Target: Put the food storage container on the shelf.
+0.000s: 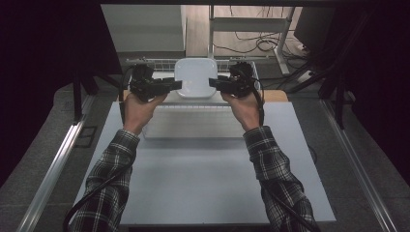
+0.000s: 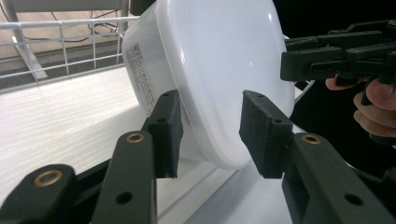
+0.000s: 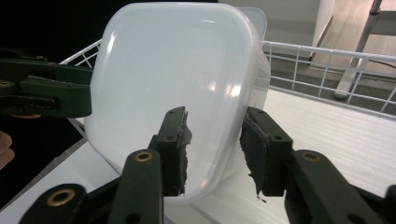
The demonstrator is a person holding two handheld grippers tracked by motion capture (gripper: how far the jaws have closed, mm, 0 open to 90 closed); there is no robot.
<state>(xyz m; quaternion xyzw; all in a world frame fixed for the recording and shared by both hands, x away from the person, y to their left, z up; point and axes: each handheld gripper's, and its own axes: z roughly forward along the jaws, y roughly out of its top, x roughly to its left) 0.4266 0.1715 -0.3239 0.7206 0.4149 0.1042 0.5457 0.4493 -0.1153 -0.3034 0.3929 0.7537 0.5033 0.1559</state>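
Between both hand-held grippers, white container [image 1: 195, 77] stands on edge, lid facing the person.

White lidded plastic container [image 1: 195, 77], tilted on edge, at table's far end

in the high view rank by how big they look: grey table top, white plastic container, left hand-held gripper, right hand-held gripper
1. Flat grey table top, by far the largest.
2. Square white plastic container.
3. Black left hand-held gripper and black right hand-held gripper: they look alike in size, so no ranking between them.
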